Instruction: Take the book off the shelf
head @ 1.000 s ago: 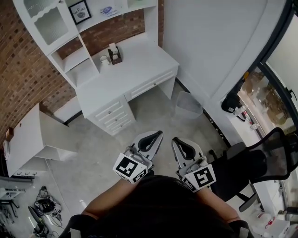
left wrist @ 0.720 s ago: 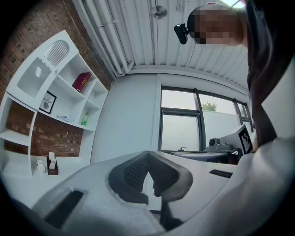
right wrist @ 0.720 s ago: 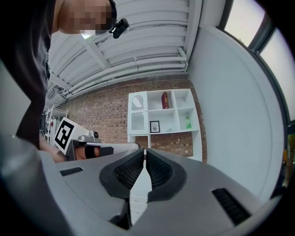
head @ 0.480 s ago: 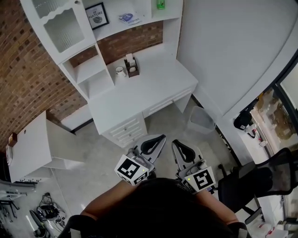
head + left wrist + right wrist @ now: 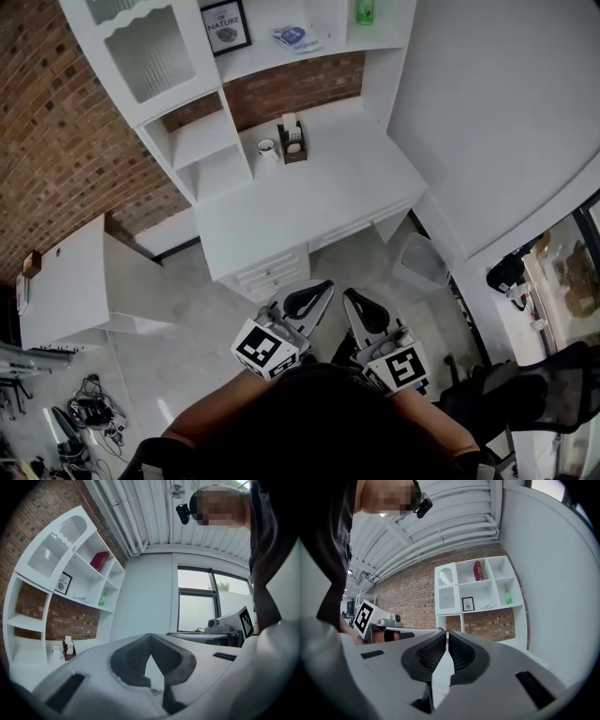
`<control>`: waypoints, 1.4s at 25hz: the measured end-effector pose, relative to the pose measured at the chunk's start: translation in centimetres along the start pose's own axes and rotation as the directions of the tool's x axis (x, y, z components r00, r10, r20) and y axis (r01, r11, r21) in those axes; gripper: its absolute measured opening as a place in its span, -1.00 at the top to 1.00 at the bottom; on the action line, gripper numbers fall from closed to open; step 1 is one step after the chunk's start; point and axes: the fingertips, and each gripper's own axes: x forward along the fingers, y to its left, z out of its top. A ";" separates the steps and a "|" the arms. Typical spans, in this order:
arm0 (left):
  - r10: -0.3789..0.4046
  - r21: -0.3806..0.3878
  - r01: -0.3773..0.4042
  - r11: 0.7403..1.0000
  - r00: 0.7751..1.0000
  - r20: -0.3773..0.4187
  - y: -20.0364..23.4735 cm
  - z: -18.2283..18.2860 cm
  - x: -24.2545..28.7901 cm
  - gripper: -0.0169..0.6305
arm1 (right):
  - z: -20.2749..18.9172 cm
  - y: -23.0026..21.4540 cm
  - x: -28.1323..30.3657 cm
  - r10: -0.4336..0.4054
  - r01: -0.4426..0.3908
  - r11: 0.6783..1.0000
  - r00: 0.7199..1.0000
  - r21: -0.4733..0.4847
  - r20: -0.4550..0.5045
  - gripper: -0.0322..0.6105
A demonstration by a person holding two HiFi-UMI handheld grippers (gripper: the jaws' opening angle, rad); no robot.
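Note:
A dark red book [image 5: 100, 560] stands upright in a top compartment of the white hutch shelf [image 5: 79, 559]; the right gripper view shows the red book [image 5: 478, 570] in the upper middle cubby too. The head view cuts off that top row. My left gripper [image 5: 323, 284] and right gripper [image 5: 349, 293] are held close to the person's body, side by side above the floor, well short of the white desk [image 5: 309, 202]. Both are shut and empty: left gripper [image 5: 149, 637], right gripper [image 5: 446, 634].
On the desk stand a mug [image 5: 267, 148] and a small brown holder [image 5: 293, 139]. The lower shelf carries a framed picture [image 5: 225, 25], a flat booklet [image 5: 297, 37] and a green bottle [image 5: 365, 11]. A waste bin [image 5: 419, 262] stands right of the desk, an office chair [image 5: 544, 394] lower right.
The desk and hutch have slid down and to the right in the head view and look nearer. Both grippers keep their place before the body, still shut.

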 end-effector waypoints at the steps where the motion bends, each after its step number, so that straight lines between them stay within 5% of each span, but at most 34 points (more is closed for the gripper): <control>1: 0.012 0.001 -0.012 1.000 1.000 -0.001 0.6 -0.1 0.4 0.92 | -0.2 -0.6 0.5 0.012 -0.012 1.000 1.000 0.005 -0.003 0.82; 23: 0.259 -0.001 -0.259 0.966 0.965 0.041 11.2 0.5 21.6 0.92 | 0.4 -23.7 9.7 0.264 -0.266 0.964 0.960 -0.016 -0.091 0.82; 35: 0.297 0.028 -0.298 0.954 0.954 0.036 16.1 1.0 24.3 0.92 | 0.2 -27.7 14.3 0.273 -0.274 0.962 0.959 -0.011 -0.076 0.82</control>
